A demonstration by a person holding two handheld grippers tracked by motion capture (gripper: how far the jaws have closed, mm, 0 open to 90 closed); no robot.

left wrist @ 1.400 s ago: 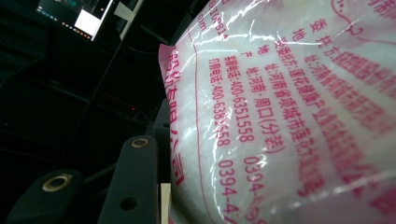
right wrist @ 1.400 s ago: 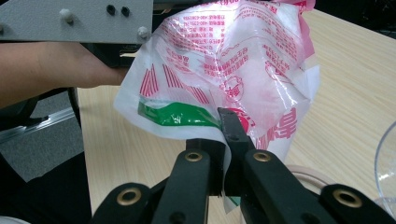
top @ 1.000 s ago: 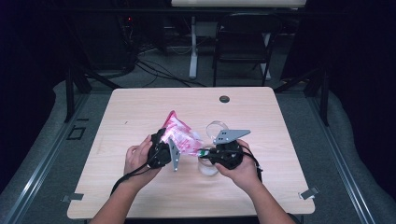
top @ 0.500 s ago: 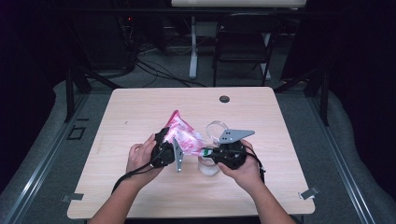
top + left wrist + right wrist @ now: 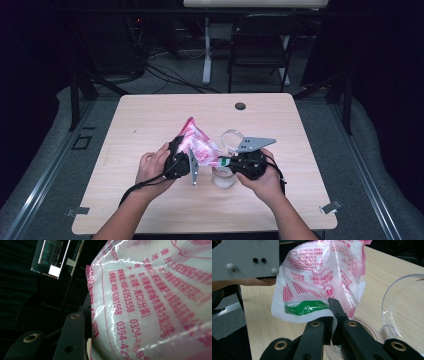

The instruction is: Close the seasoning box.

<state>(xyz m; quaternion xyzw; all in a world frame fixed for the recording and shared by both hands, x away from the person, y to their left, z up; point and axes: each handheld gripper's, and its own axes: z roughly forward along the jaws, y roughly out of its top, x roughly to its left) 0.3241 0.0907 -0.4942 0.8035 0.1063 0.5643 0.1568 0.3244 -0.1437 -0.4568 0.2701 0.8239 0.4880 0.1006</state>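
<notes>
bag [image 5: 197, 146] held up over table [image 5: 150, 115], above jar [image 5: 223, 178] | left gripper [image 5: 186, 159] jaws gripping fat middle | right gripper [image 5: 331, 322] jaws pinched tight on low corner, just above jar mouth

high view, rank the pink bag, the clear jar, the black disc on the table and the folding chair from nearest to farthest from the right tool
1. pink bag: clamped in the right tool, toward the left tool.
2. clear jar: on the table right below that tool, nearly as close.
3. black disc: near the table's far edge.
4. folding chair: on the floor beyond the table.
</notes>
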